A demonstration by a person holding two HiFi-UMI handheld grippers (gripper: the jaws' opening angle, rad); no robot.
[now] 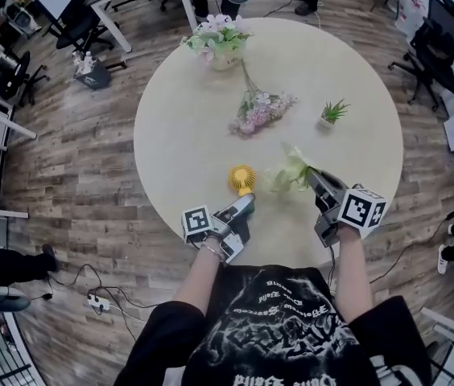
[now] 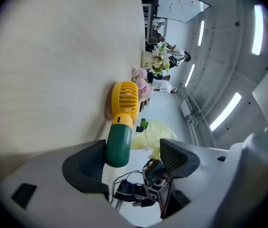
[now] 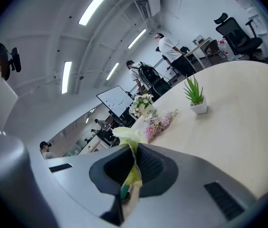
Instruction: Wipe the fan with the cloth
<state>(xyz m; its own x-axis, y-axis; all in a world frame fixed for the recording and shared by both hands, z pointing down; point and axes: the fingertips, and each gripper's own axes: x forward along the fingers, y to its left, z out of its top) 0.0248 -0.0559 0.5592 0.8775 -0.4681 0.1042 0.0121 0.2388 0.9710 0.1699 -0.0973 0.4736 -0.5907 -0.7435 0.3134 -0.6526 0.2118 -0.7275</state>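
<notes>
A small fan with a yellow head and a green handle lies on the round table near its front edge. My left gripper is just in front of it and open. In the left gripper view the handle sits between the wide jaws, close to the left pad and well apart from the right one. My right gripper is shut on a yellow-green cloth, which hangs bunched to the right of the fan. The right gripper view shows the cloth pinched between the pads.
Further back on the table are a vase of flowers, a loose bunch of pink flowers and a small potted plant. Office chairs, desks and cables stand on the wooden floor around the table. People stand in the room beyond.
</notes>
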